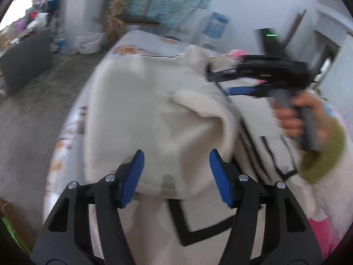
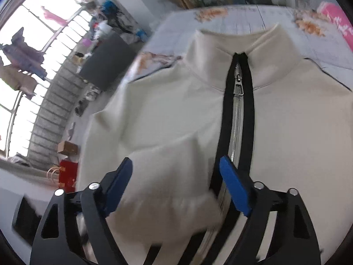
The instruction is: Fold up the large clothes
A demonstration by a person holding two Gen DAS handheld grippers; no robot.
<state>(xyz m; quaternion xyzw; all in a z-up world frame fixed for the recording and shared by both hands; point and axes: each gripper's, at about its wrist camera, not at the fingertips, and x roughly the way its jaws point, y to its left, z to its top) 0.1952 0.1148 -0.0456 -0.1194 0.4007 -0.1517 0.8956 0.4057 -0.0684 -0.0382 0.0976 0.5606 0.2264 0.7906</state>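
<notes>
A cream zip-up jacket (image 1: pixel 136 114) lies front-up on a bed with a floral sheet (image 1: pixel 136 42). In the right wrist view the jacket (image 2: pixel 165 101) shows its stand collar (image 2: pixel 264 50) and black-edged zipper (image 2: pixel 237 110); a sleeve (image 2: pixel 167 154) is folded across the chest. My left gripper (image 1: pixel 176 154) hangs open just above a folded-over part near the jacket's edge, its blue pads clear of the cloth. My right gripper (image 2: pixel 176 161) stands open over the folded sleeve beside the zipper. It also shows, blurred, as the right gripper (image 1: pixel 222 81) held by a hand (image 1: pixel 293 119).
A dark flat panel (image 2: pixel 108 61) leans on the floor left of the bed, with a red bag (image 2: pixel 68 174) and a cardboard box nearby. A pink item (image 2: pixel 337 22) lies at the bed's far right. Clothes hang by the window.
</notes>
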